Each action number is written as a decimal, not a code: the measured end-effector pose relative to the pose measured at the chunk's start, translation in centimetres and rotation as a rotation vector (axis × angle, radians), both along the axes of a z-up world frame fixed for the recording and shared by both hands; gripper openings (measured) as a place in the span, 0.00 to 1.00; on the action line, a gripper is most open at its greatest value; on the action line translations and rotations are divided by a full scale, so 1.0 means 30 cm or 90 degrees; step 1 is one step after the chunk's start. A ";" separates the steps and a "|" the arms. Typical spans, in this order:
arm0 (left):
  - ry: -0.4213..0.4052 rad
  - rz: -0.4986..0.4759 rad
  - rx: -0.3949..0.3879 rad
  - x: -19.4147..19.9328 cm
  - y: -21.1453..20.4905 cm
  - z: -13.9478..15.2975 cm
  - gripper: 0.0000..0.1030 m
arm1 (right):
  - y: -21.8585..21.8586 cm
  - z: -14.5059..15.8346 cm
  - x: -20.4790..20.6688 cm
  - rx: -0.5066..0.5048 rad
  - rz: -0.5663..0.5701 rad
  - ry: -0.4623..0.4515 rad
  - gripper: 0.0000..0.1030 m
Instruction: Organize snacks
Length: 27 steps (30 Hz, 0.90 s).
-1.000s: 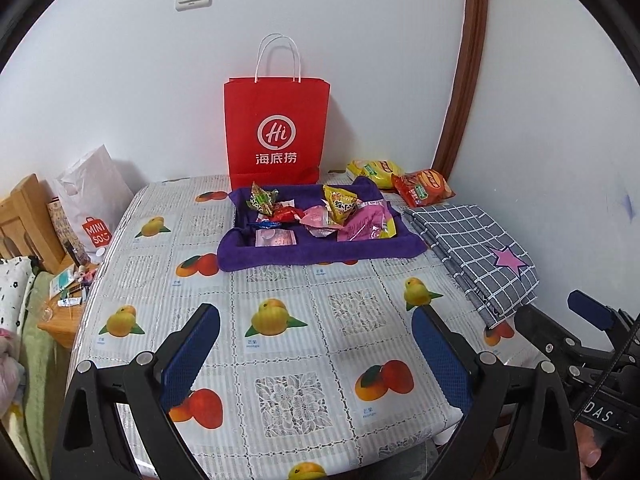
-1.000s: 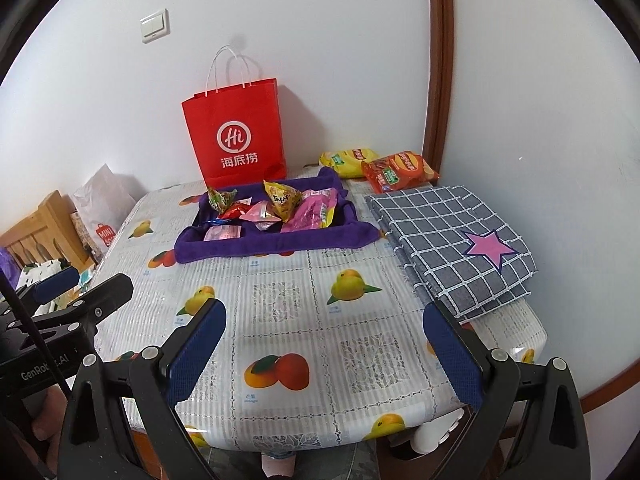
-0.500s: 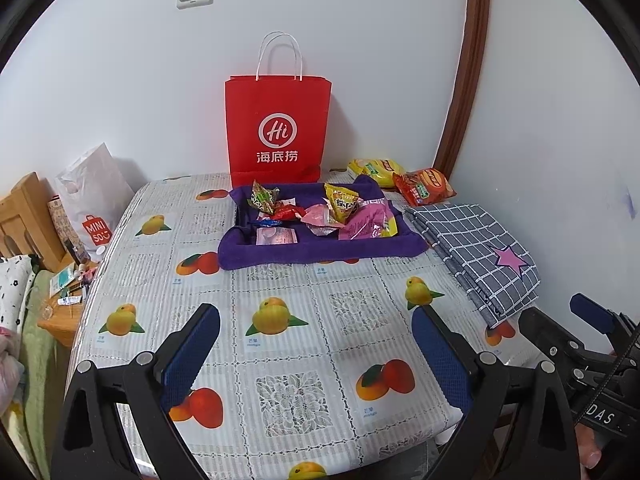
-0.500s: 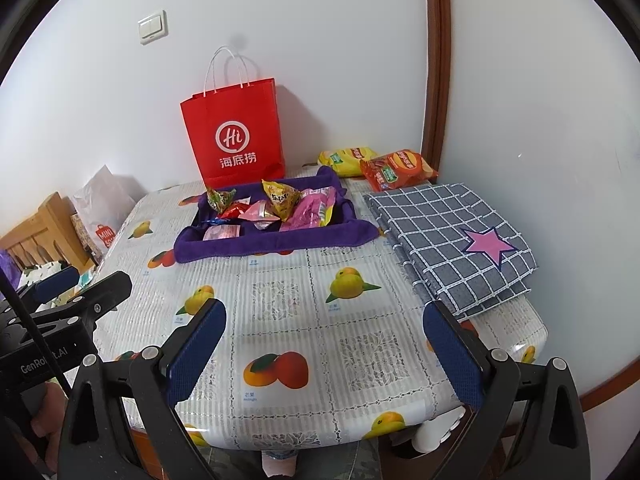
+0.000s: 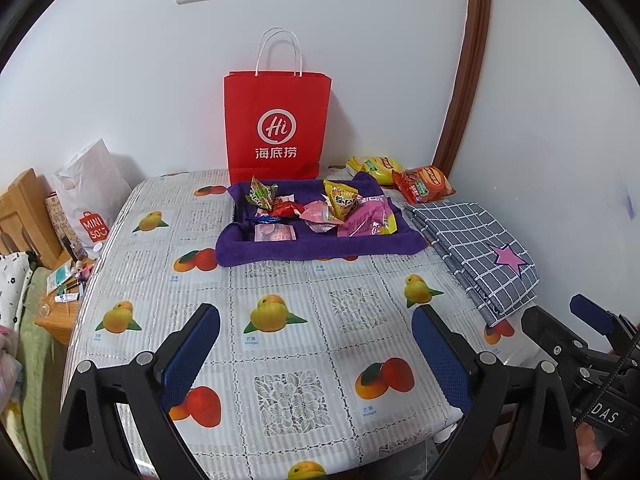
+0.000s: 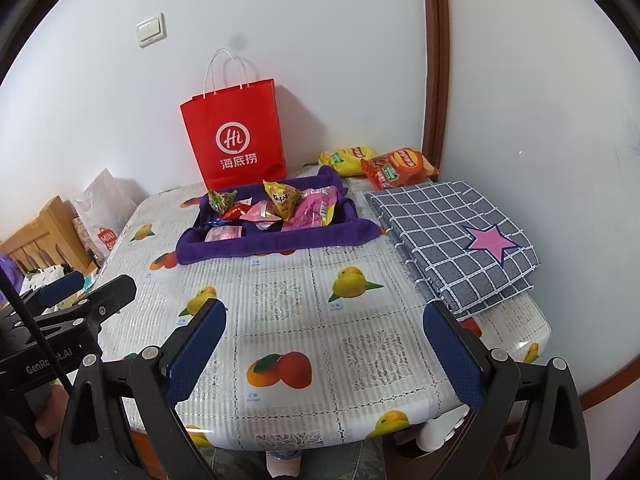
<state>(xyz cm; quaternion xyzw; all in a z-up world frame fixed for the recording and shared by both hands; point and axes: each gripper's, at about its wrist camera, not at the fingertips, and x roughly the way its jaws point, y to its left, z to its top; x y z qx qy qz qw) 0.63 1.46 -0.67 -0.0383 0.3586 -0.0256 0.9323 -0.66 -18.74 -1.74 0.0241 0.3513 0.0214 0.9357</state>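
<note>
Above the near table edge we hold the left gripper (image 5: 316,340) and right gripper (image 6: 326,338) spread wide and empty; snack packets (image 5: 340,200) fill the purple tray (image 5: 316,250).

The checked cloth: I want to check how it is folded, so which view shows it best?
The right wrist view: the checked cloth lies large and whole there, star patch and layered edges clear. The left wrist view shows it smaller, squeezed toward the frame's right.

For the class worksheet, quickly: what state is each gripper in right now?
Left gripper: open, holding nothing, above the table's near edge.
Right gripper: open, holding nothing, also short of the snacks.
</note>
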 end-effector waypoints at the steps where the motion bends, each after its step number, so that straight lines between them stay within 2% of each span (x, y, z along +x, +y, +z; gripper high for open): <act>1: 0.000 0.001 0.001 0.000 0.001 -0.001 0.94 | -0.001 0.001 -0.001 -0.001 0.001 -0.001 0.95; 27: -0.008 -0.002 -0.002 -0.011 0.002 0.016 0.94 | -0.003 0.013 -0.022 0.019 0.000 -0.009 0.95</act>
